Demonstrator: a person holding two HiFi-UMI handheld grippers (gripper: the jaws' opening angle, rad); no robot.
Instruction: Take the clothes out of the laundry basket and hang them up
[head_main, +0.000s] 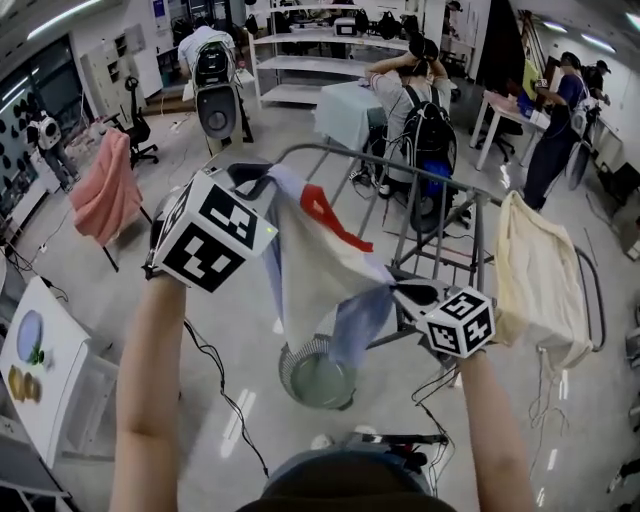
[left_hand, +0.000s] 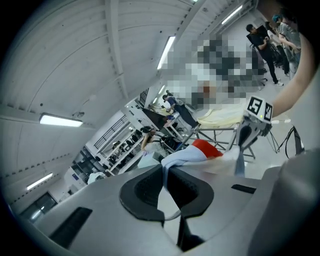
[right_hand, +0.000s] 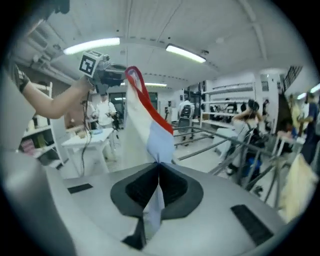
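Left tongs (left_hand: 165, 172) and right tongs (right_hand: 157, 170), each pinched tight on an edge of a white, pale-blue and red fabric garment (head_main: 320, 260), hold it aloft above the round grey laundry basket (head_main: 315, 372), near a grey metal drying rack (head_main: 440, 185). Light and limp, the cloth likely sags wherever unsupported; top corners look the best hold.

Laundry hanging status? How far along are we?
Done: a cream cloth hangs on the rack. In hand: left tool and right tool both shut on a white, blue and red garment, spread near the rack. Left: drape it; basket looks empty, partly hidden.
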